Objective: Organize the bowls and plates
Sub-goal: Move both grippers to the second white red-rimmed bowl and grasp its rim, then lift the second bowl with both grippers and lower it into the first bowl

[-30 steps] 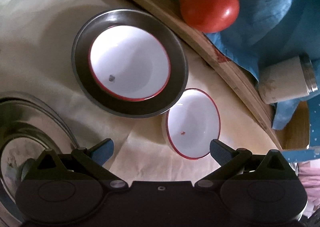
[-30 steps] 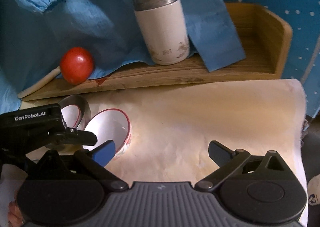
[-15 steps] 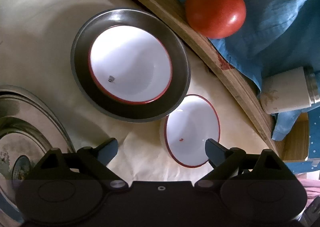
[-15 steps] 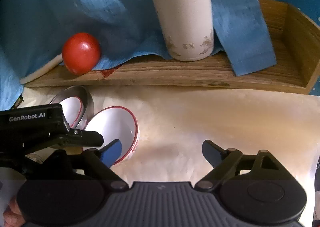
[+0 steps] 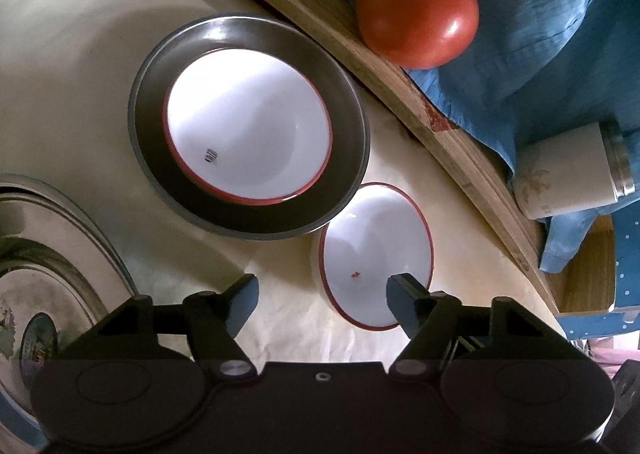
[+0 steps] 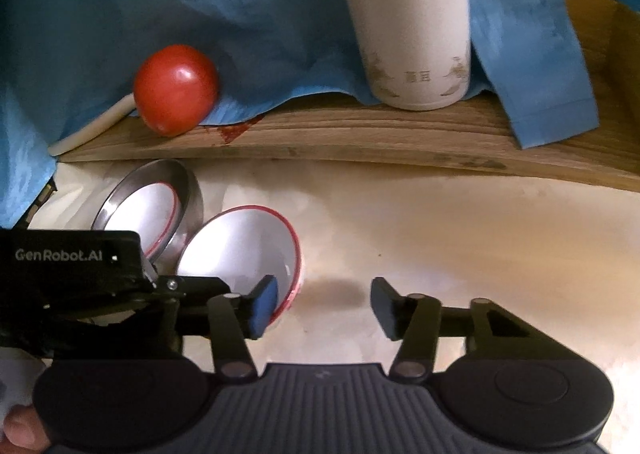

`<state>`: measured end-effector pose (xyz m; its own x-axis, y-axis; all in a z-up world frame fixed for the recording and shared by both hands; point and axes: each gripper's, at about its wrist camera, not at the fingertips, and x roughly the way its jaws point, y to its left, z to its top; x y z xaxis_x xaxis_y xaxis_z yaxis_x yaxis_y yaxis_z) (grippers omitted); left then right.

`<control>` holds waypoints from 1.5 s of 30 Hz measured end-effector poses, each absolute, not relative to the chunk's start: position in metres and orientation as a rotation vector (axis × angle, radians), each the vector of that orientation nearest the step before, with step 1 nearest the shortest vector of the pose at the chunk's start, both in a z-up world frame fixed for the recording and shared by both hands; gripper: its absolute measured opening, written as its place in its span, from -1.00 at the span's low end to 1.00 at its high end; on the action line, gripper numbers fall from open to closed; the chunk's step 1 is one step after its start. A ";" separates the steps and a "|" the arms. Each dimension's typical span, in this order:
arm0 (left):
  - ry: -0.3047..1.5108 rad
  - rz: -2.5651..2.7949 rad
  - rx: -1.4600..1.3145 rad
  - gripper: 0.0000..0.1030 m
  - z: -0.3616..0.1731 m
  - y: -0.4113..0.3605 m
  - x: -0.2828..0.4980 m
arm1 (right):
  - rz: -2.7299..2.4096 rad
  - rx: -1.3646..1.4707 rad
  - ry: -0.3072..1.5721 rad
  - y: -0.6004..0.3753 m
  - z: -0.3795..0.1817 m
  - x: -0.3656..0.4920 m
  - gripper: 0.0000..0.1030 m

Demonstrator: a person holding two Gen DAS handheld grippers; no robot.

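One bowl (image 5: 248, 138) already sits in the steel plate (image 5: 352, 158), while its twin (image 5: 376, 250) waits just right on the worktop (image 6: 460, 238), both claws (image 5: 320, 290) (image 6: 322, 300) closing, half-open and empty, around its near rim.

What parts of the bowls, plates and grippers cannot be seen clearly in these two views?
- Large metal plate, left wrist view: cut off by the picture's edge and by the left gripper.
- Loose bowl, right wrist view: near rim hidden behind the right gripper.
- Bowl in the metal dish, right wrist view: partly hidden by the left gripper's body.
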<state>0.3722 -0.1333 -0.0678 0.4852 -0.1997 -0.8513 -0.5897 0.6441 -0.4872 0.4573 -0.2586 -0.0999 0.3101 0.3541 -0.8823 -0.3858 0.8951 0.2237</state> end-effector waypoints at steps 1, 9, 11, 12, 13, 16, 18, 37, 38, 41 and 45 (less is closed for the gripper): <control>1.070 0.277 -0.871 0.35 -0.068 -0.133 0.371 | 0.495 -0.029 1.157 -0.257 -0.101 0.458 -0.15; 1.068 0.271 -0.903 -0.12 -0.073 -0.132 0.367 | 0.528 0.009 1.167 -0.253 -0.103 0.459 -0.59; 1.068 0.271 -0.911 -0.29 -0.075 -0.132 0.366 | 0.530 0.030 1.175 -0.254 -0.103 0.459 -0.66; 1.065 0.270 -0.916 -0.33 -0.076 -0.131 0.365 | 0.530 0.034 1.175 -0.254 -0.103 0.459 -0.70; 1.058 0.264 -0.920 -0.39 -0.076 -0.131 0.365 | 0.528 0.033 1.175 -0.254 -0.103 0.458 -0.71; 1.042 0.246 -0.912 -0.60 -0.076 -0.131 0.364 | 0.522 0.027 1.174 -0.254 -0.102 0.456 -0.73; 1.034 0.235 -0.902 -0.68 -0.075 -0.133 0.365 | 0.516 0.029 1.175 -0.255 -0.101 0.455 -0.74; 1.069 0.096 -0.759 -0.77 -0.067 -0.156 0.368 | 0.382 0.126 1.127 -0.286 -0.087 0.422 -0.76; 1.066 0.086 -0.750 -0.77 -0.065 -0.157 0.368 | 0.374 0.130 1.121 -0.287 -0.085 0.420 -0.76; 1.051 0.059 -0.718 -0.77 -0.058 -0.158 0.369 | 0.356 0.143 1.099 -0.288 -0.080 0.416 -0.76; 1.033 0.028 -0.679 -0.77 -0.050 -0.157 0.369 | 0.342 0.156 1.072 -0.288 -0.072 0.412 -0.76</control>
